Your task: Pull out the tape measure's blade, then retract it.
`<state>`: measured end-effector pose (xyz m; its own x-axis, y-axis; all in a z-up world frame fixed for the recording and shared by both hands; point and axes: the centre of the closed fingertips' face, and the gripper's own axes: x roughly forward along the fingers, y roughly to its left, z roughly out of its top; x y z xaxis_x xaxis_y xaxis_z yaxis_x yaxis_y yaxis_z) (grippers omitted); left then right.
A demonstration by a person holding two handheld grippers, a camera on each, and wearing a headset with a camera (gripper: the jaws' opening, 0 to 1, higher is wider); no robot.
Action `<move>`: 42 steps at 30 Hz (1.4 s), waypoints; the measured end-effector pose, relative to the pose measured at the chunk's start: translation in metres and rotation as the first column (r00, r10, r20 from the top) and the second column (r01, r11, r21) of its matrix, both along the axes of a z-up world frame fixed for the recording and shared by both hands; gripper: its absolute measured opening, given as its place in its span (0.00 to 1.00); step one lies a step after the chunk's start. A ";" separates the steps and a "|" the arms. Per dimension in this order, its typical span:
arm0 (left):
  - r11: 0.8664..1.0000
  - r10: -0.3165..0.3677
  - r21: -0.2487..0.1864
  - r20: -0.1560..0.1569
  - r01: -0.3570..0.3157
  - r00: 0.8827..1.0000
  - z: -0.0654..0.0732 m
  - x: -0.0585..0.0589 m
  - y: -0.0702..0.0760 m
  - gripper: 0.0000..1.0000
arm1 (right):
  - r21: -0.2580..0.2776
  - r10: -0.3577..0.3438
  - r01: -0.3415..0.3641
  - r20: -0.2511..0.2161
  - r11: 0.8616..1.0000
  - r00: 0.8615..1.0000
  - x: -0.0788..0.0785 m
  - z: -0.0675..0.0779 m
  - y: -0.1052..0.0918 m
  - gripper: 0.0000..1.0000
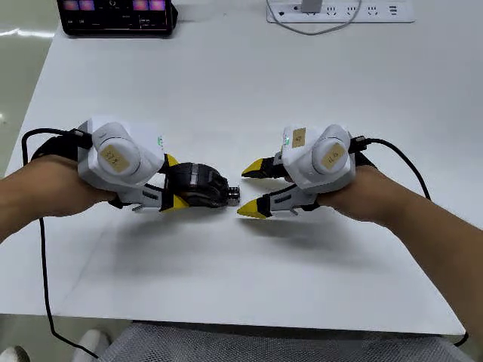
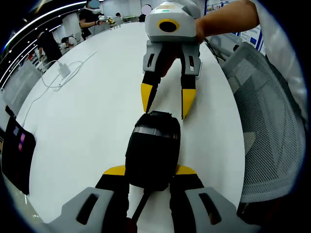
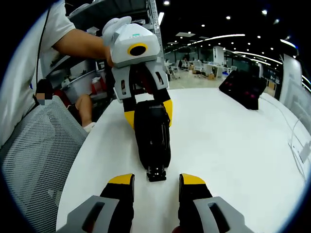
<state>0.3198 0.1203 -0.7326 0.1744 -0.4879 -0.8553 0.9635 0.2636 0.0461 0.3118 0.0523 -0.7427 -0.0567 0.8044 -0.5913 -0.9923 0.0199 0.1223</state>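
head view down onto the table [image 1: 226, 83]; gripper views low, close, face to face across the tape measure [image 1: 198, 185]

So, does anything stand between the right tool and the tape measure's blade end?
Nothing visible. The right tool, open, faces the blade end of the tape measure held by the left tool, with bare table between.

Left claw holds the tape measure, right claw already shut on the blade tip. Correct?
No. The left claw holds the tape measure, but the right claw is open: the right gripper view shows its jaws apart, not touching the blade tip.
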 end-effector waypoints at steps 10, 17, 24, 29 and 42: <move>1.000 -0.001 -0.001 -0.001 0.001 1.000 0.000 0.000 0.000 0.26 | 0.006 0.023 -0.023 -0.009 1.000 1.000 -0.004 -0.004 0.010 0.25; 1.000 -0.004 -0.002 -0.001 0.004 1.000 -0.001 0.000 0.000 0.26 | 0.002 0.021 -0.021 -0.009 1.000 1.000 -0.004 -0.009 0.013 0.21; 1.000 -0.004 -0.003 -0.001 0.004 1.000 0.000 0.000 0.000 0.26 | 0.003 0.020 -0.020 0.005 1.000 1.000 -0.001 -0.011 0.017 0.16; 1.000 -0.002 -0.004 -0.001 0.002 1.000 0.000 0.000 0.000 0.26 | 0.000 0.026 -0.026 0.014 1.000 1.000 -0.002 -0.010 0.017 0.15; 1.000 -0.005 0.001 0.003 0.005 1.000 0.000 0.000 0.000 0.26 | -0.013 0.028 -0.027 0.037 1.000 0.999 -0.001 -0.013 0.016 0.11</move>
